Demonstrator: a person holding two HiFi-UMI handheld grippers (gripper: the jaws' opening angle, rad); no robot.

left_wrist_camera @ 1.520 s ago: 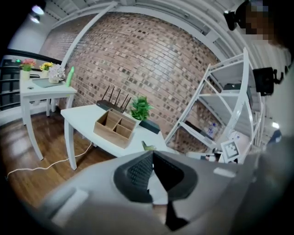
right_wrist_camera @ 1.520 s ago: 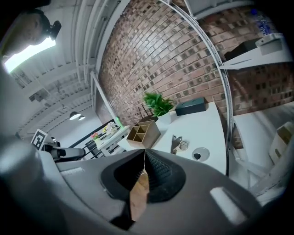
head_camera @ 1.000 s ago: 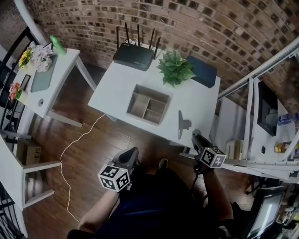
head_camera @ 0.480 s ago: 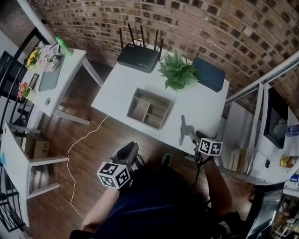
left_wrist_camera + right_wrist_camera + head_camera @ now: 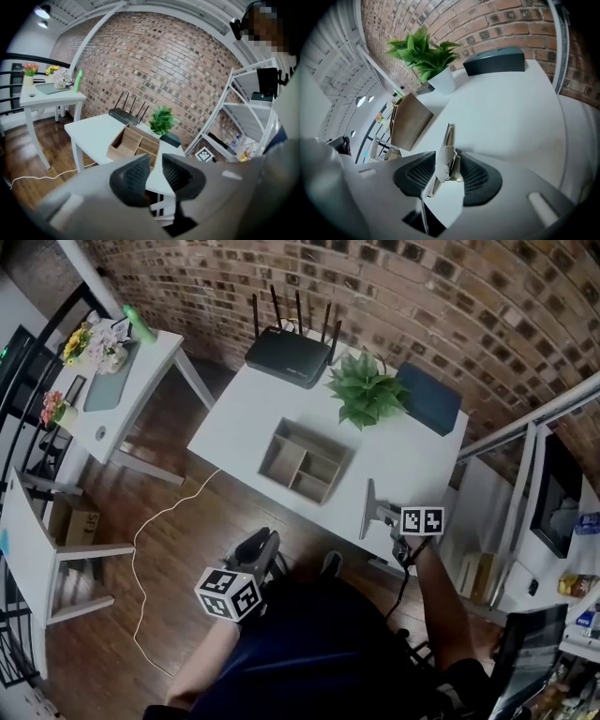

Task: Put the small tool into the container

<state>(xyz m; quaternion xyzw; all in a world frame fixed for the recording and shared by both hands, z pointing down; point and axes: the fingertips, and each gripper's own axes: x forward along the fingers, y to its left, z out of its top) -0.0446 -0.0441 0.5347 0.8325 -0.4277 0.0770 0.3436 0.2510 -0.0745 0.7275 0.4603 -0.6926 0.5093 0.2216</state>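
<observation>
Looks like the pick-up step, the first half of the task. Seen between the fingers of the right gripper (image 5: pixel 446 161): the small tool (image 5: pixel 449 136), a thin metal piece standing on its edge at the near right part of the table (image 5: pixel 244 423). Closing round it at this moment, with the tool close against both pads. Cannot say for sure that a firm grip is already made. Not yet lifted, so far as can be judged.

Over at the left gripper (image 5: pixel 156 164): held low in front of the table, well apart from everything on it, with the fingers (image 5: pixel 136 180) a little apart and nothing between them.

Next, probably: finish closing on the tool, lift it clear of the table and carry it to the left and farther in, to the container (image 5: pixel 284 457). This is the wooden box with compartments in the middle of the table, and it appears empty. Calls for a steady squeeze, because such a thin piece on its edge may tip or slip out. Calls also for lowering it into one compartment before opening.

Compared with one second ago: right gripper then below the table edge and apart from the tool, now brought up to it with the tool between the fingers. Tool, container and left gripper in about the same places as before. Only the view from the head shifted a little.
</observation>
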